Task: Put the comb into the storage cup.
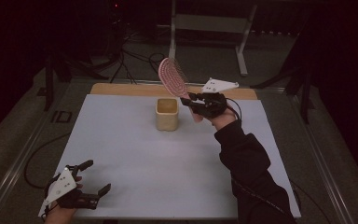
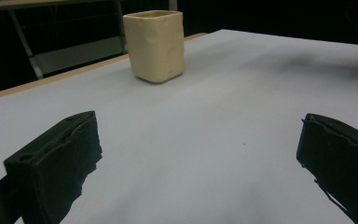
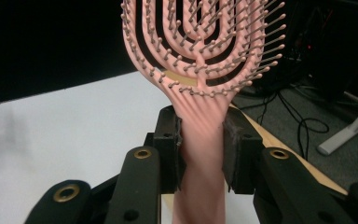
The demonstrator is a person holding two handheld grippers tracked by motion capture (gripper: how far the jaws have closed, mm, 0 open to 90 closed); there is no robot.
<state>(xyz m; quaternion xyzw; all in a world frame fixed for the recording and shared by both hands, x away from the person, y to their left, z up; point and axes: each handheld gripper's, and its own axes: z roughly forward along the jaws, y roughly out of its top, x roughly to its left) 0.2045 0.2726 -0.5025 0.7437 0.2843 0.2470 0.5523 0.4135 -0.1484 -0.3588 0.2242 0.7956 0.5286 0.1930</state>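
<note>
A pink hairbrush [image 1: 171, 77] with a vented, bristled head is held in the air, head up and tilted left, just above and right of a cream square cup [image 1: 167, 114]. My right gripper [image 1: 190, 100] is shut on its handle; in the right gripper view the pink hairbrush [image 3: 200, 51] rises between the two jaws of the right gripper [image 3: 200, 140]. The left gripper [image 1: 95, 176] rests near the table's front left corner, open with nothing between its jaws. In the left gripper view the cream cup [image 2: 154, 45] stands upright far ahead of the left gripper [image 2: 200, 154].
A white sheet [image 1: 135, 163] covers the wooden table [image 1: 121, 88]. Cables [image 1: 130, 60] run over the floor behind it, beside a metal frame stand [image 1: 209, 28]. A dark sleeve [image 1: 247, 163] crosses the table's right side.
</note>
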